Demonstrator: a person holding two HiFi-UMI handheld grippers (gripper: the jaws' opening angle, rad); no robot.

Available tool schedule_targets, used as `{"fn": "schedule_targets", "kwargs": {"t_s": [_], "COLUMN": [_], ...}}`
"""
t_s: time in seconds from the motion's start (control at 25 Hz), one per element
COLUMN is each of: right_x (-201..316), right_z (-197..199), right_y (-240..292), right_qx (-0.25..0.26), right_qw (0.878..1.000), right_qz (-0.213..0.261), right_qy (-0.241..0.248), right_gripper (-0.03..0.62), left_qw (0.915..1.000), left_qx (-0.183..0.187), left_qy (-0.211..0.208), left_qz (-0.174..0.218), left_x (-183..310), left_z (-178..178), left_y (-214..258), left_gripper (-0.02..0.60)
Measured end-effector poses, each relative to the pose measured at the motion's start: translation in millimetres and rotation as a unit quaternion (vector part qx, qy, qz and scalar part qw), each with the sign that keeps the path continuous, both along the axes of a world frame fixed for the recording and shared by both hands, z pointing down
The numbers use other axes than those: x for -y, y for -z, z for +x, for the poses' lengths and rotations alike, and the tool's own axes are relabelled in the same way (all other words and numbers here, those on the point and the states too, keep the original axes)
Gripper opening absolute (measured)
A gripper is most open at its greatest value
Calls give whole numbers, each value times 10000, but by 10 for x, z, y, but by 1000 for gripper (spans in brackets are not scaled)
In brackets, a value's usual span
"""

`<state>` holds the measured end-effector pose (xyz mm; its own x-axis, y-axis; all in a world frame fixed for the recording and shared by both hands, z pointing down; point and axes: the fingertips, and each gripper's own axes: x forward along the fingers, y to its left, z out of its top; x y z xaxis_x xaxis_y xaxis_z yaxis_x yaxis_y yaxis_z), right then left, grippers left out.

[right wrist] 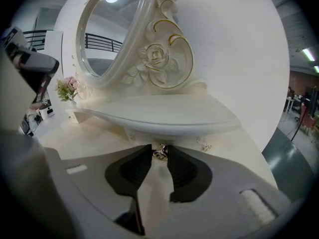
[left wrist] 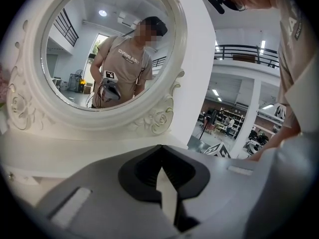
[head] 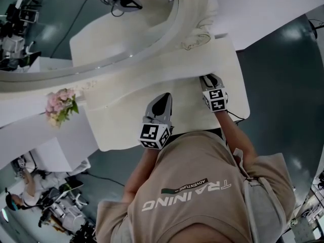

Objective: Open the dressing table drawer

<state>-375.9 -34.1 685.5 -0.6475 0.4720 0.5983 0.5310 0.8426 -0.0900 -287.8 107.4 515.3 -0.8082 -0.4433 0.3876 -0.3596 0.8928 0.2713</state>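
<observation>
Nearest me on the left, my grey left tool with black pads [left wrist: 160,151] has its jaws closed together on nothing. It hangs idle over the cream tabletop [right wrist: 239,148], facing the white oval carved mirror [left wrist: 107,49].

To its right, my matching right tool [right wrist: 159,149] is the nearer one. Its jaws stand apart, and the small silvery metal drawer knob [right wrist: 160,153] sits right at the gap between their tips. I cannot see the pads pressing on it.

The knob lies straight ahead along the tool's line, on the little drawer tucked beneath the white curved shelf [right wrist: 164,116]. So I judge the pull runs back toward me. The shelf's edge overhangs just above the tips. A second knob [right wrist: 206,146] sits further right, and bare tabletop behind gives room.
</observation>
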Motion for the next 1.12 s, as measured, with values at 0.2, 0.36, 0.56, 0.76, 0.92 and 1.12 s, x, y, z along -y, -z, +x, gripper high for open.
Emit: {"fn": "schedule_targets", "kwargs": {"t_s": [0.2, 0.36, 0.56, 0.76, 0.92, 1.12], "right_x": [2, 21, 14, 54, 73, 86], "right_z": [28, 87, 84, 192, 274, 307], "right_y": [-2, 0, -11, -35, -32, -46], "right_qx": [-18, -20, -9, -39, -36, -28], "right_qw": [9999, 9999, 9999, 9998, 9998, 9996], "right_qz": [53, 46, 49, 76, 51, 36], "right_qy": [99, 103, 152, 195, 208, 264], "right_gripper": [100, 100, 100, 100, 100, 100], "left_qw": [10000, 10000, 9999, 9998, 9997, 9997], "left_qx": [17, 53, 71, 75, 85, 136], "left_qy": [37, 76, 142, 201, 207, 212], "left_qz": [24, 21, 8, 1, -4, -4], "left_x": [17, 31, 21, 18, 44, 89], "left_z": [41, 76, 160, 241, 274, 302], "left_y": [11, 32, 34, 35, 51, 73], "left_gripper": [18, 18, 18, 18, 18, 18]}}
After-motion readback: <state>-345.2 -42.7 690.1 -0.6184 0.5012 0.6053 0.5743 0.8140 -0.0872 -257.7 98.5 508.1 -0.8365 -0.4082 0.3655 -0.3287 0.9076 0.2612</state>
